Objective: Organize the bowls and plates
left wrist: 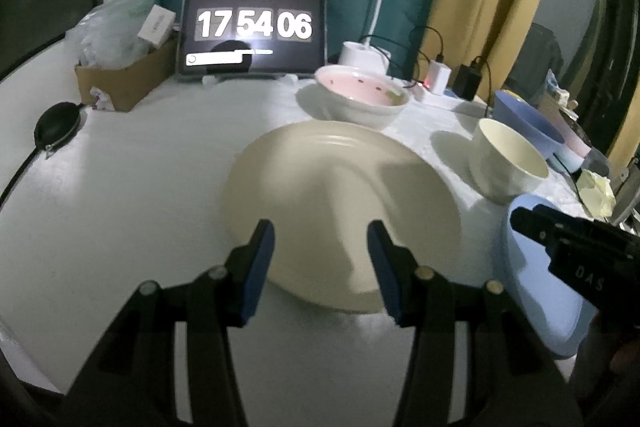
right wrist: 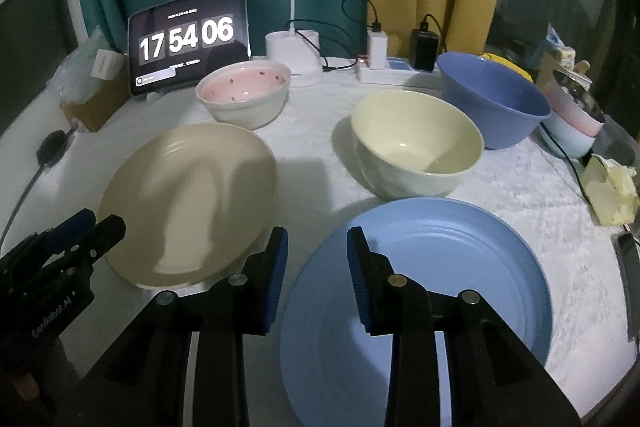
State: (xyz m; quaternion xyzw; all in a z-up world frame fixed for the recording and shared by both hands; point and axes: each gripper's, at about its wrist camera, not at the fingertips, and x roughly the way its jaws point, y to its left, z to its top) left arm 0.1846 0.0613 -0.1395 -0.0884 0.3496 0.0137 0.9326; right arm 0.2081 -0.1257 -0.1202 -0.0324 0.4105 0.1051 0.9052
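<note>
A beige plate lies on the white table. My left gripper is open and empty, hovering over the plate's near edge. A blue plate lies to the right of it. My right gripper is open and empty above the blue plate's left rim. Behind stand a cream bowl, a white bowl with a pink inside, and a dark blue bowl. The left gripper also shows in the right wrist view, the right gripper in the left wrist view.
A tablet showing a clock, a desk lamp base, chargers on a power strip, a cardboard box, a black pouch, stacked pale bowls and a yellow cloth line the table's back and right.
</note>
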